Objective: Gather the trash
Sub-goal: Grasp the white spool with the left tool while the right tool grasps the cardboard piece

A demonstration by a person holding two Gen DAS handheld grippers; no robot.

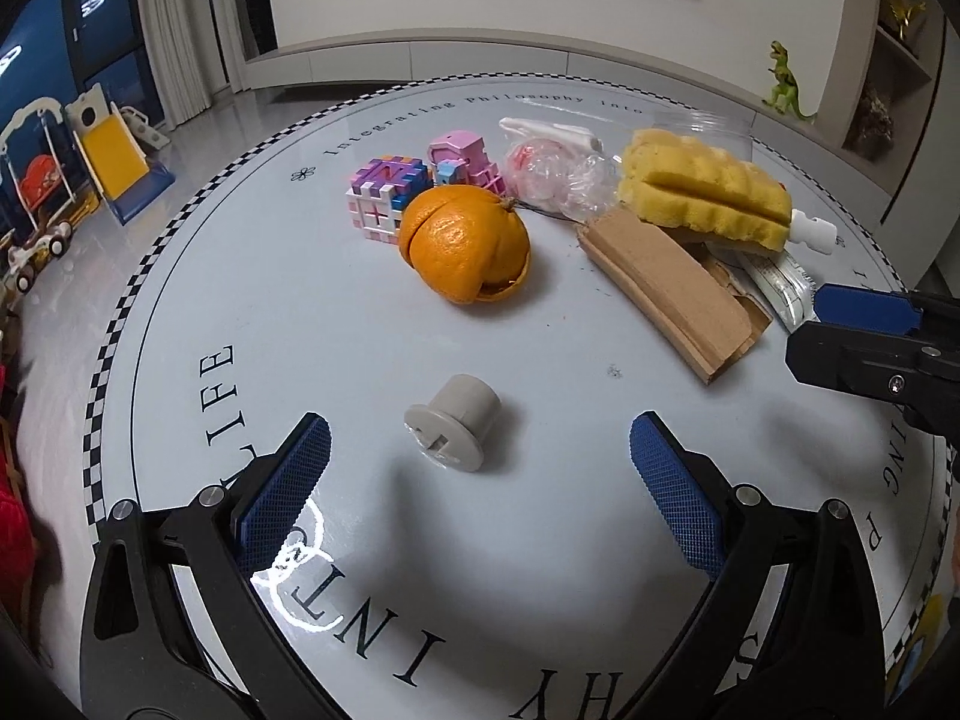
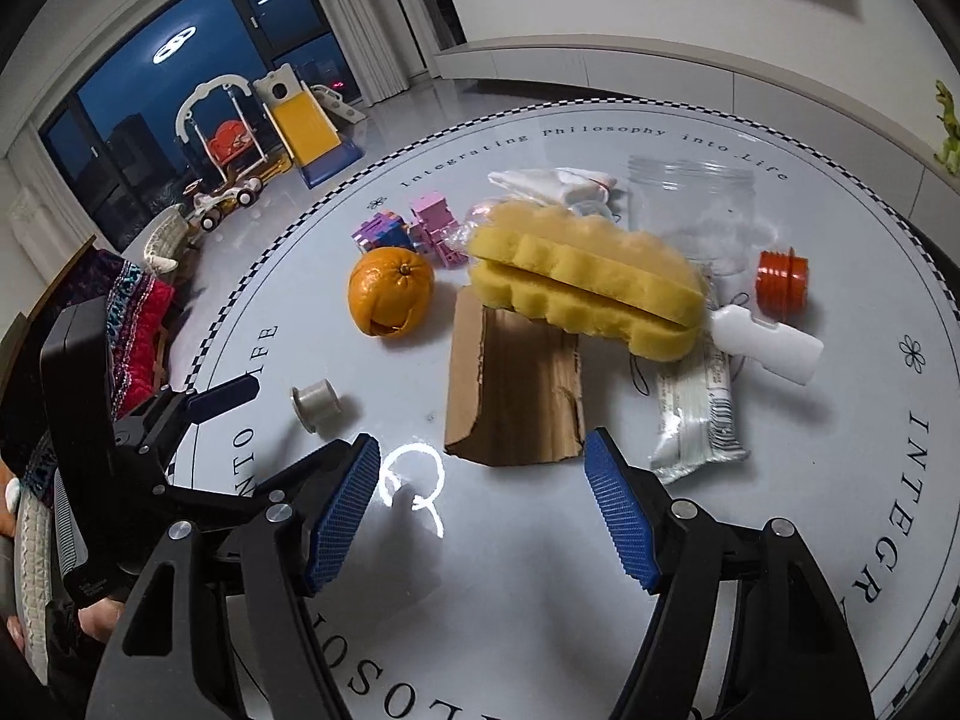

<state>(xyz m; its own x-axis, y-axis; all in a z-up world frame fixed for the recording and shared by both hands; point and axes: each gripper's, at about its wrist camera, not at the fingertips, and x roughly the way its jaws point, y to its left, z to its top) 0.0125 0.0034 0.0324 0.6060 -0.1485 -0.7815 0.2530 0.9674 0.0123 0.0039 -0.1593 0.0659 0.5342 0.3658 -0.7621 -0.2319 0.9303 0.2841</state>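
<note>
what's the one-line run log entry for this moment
left gripper: open, grey spool between fingers, untouched | right gripper: open, empty, facing cardboard scrap | table: nothing collected yet

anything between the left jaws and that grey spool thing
Nothing: in the left wrist view only bare table lies between the open left gripper and the grey spool, which lies on its side just ahead of the jaws.

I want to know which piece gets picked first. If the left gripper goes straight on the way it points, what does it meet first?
Probably the small grey spool, lying on its side on the table just ahead, between the lines of the open left gripper. The orange peel lies further along that line. Depth is uncertain.
</note>
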